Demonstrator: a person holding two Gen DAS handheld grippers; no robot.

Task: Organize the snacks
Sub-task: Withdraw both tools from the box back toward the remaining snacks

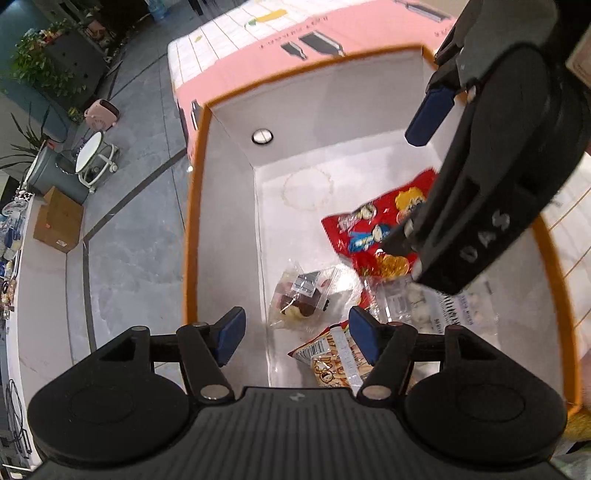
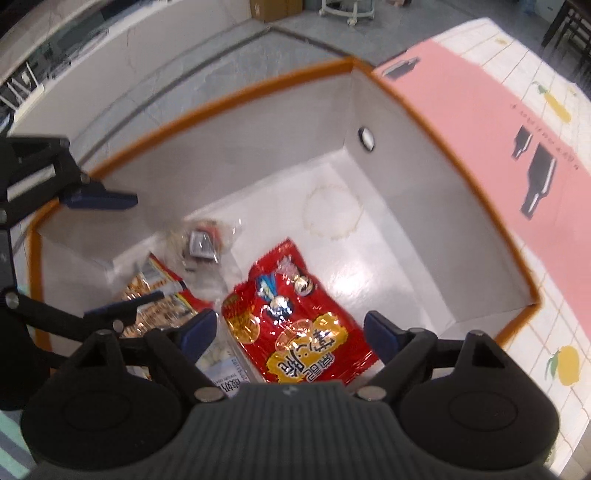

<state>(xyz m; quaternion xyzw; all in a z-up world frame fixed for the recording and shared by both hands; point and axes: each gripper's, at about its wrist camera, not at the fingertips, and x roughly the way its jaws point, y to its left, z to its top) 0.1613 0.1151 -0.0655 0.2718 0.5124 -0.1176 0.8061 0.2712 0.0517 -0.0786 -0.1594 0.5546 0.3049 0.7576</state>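
A white cardboard box with an orange rim (image 1: pixel 192 221) (image 2: pixel 221 99) holds several snack packs. A red snack bag (image 1: pixel 369 229) (image 2: pixel 295 325) lies flat on its floor. Beside it are a clear packet with a dark pastry (image 1: pixel 306 295) (image 2: pixel 203 243), an orange striped packet (image 1: pixel 328 363) (image 2: pixel 155 291) and a clear bag of white pieces (image 1: pixel 413 302) (image 2: pixel 221 369). My left gripper (image 1: pixel 297 332) (image 2: pixel 110 254) hangs open above the clear packet, its pads off it. Over the red bag, my right gripper (image 2: pixel 291 332) (image 1: pixel 413 181) stands open and holds nothing.
The box sits at the edge of a table with a pink and white checked cloth (image 1: pixel 258 33) (image 2: pixel 480 122). Beyond the edge is grey floor with a brown carton (image 1: pixel 59 221), a white wheeled stand (image 1: pixel 92 158) and a long white counter (image 1: pixel 37 295).
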